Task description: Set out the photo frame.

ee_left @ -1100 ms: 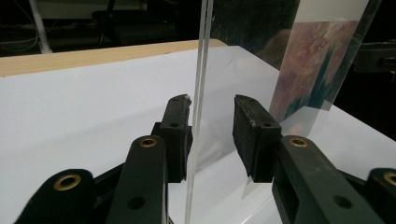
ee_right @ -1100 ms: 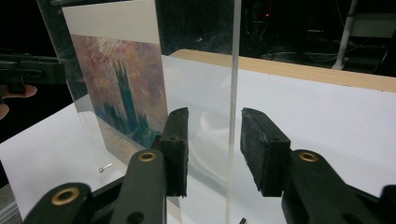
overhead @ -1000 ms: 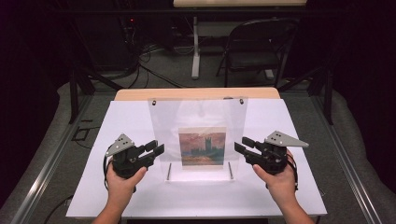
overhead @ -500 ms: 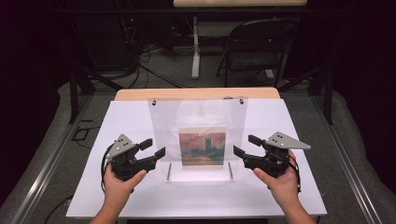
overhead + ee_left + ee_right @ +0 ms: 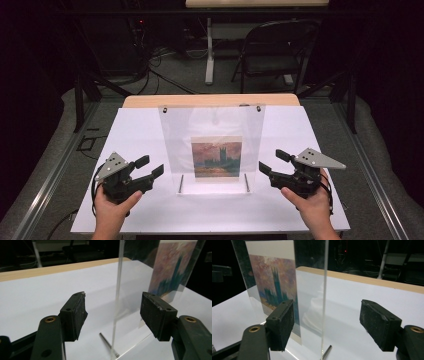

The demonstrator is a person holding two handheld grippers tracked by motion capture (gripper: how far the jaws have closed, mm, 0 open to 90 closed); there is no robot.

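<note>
Acrylic stand (image 5: 212,145) sits upright at the middle of the white table (image 5: 310,135), on two thin metal rods (image 5: 181,183) that lie under its base. Picture card (image 5: 216,157) showing a tower against a reddish sky is mounted in the lower half of the clear panel.

Left gripper (image 5: 150,167) is positioned just left of the stand, near its lower left edge, jaws pointing right. Both jaws have just been opening and now stand wide. In the left gripper view, the panel's edge (image 5: 117,290) runs between the two pads (image 5: 75,315) with a gap on each side; neither pad presses on it.

Right gripper (image 5: 272,162) is positioned just right of the stand, jaws pointing left. Its jaws have likewise just been opening and stand wide. In the right gripper view, the panel's right edge (image 5: 324,295) stands between the pads (image 5: 378,323), clear of both.
</note>
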